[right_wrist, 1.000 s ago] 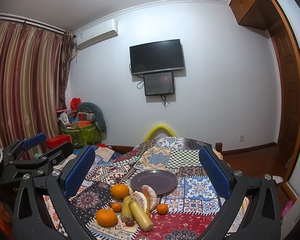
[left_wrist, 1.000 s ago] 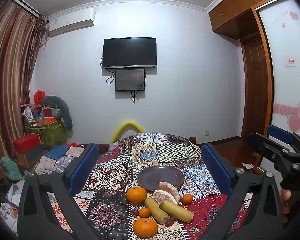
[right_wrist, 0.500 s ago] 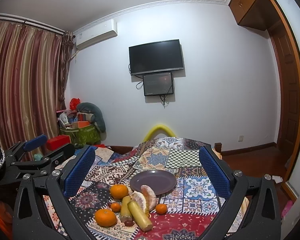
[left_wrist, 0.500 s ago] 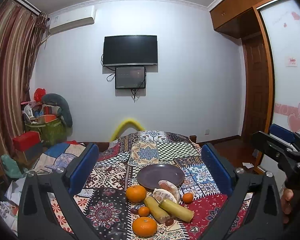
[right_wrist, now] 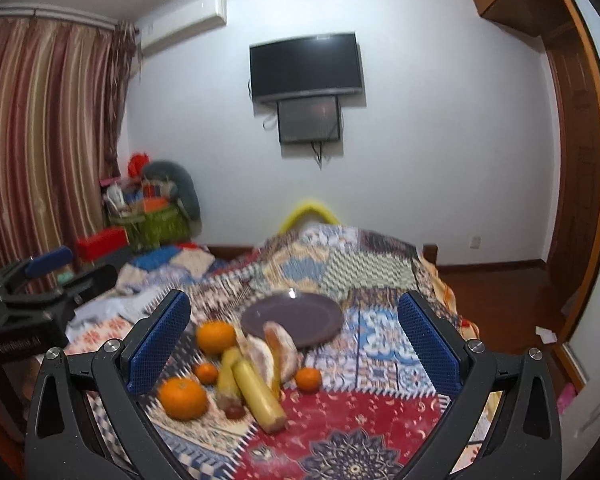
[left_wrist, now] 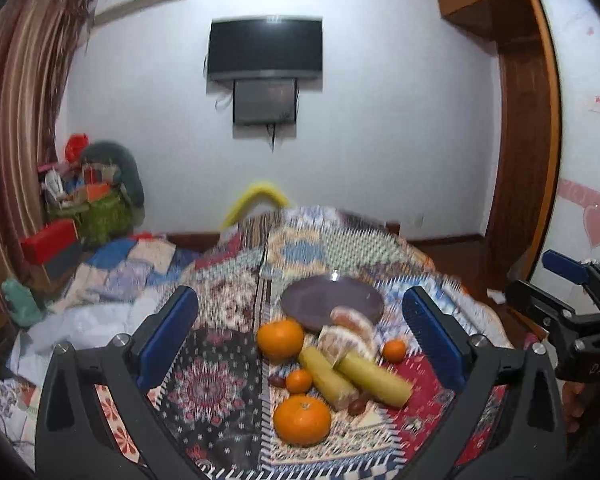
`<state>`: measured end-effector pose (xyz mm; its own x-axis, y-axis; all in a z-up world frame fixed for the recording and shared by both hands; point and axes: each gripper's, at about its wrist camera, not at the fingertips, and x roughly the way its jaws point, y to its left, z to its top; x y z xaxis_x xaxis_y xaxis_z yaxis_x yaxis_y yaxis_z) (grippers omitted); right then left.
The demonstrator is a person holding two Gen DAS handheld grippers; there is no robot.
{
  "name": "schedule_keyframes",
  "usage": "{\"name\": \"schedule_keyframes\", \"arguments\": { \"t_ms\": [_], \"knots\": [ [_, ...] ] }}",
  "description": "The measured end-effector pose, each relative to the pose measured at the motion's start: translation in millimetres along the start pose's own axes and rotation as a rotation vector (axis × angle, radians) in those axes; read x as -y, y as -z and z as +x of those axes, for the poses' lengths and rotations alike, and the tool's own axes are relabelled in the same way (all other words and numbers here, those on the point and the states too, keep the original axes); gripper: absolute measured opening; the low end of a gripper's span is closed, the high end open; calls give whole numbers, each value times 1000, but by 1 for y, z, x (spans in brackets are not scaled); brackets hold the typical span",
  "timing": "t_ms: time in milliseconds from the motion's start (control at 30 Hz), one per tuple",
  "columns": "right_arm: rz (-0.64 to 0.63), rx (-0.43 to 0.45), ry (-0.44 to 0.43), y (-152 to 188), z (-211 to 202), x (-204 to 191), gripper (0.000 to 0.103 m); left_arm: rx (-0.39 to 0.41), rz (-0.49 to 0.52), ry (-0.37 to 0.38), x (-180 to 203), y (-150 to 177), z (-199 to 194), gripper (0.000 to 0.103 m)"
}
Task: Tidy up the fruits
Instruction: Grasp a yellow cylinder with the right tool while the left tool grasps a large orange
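Fruit sits heaped on the bed's patchwork quilt [right_wrist: 380, 420], just at the near rim of the empty purple plate [right_wrist: 300, 312]: oranges [left_wrist: 302, 420], two yellowish sticks [right_wrist: 258, 396], peeled pomelo segments [right_wrist: 280, 348]. Nothing appears sorted yet. Left tongs [left_wrist: 300, 336] and right tongs [right_wrist: 294, 336] hang released, holding nothing. Blur obscures the small dark fruits [left_wrist: 358, 405].

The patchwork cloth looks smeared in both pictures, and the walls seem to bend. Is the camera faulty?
Probably not. Left wrist view: the patchwork cloth streaks like motion blur, and a small glare spot sits on the purple plate. Right wrist view: softer blur, the same glint on the plate. The curved door frame is fisheye distortion.
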<state>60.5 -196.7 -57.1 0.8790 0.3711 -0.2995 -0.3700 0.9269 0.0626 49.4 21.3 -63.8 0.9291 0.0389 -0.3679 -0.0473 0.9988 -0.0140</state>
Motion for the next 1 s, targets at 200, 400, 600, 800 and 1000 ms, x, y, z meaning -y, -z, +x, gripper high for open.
{"name": "schedule_keyframes", "arguments": {
  "t_ms": [200,400,600,800,1000],
  "knots": [
    [-42,-111,-28,23,28,2,103,-141,-10,-25,-14,25,42,86],
    [-23,-222,-81,42,58,5,96,-232,24,-17,-14,47,70,81],
    [26,-335,-148,60,92,8,83,-360,55,34,-7,68,99,73],
    [27,-419,-209,76,117,3,76,-475,31,76,-8,87,120,72],
    [9,-478,-245,85,134,-1,69,-548,-33,105,-12,105,136,72]
  ]
}}
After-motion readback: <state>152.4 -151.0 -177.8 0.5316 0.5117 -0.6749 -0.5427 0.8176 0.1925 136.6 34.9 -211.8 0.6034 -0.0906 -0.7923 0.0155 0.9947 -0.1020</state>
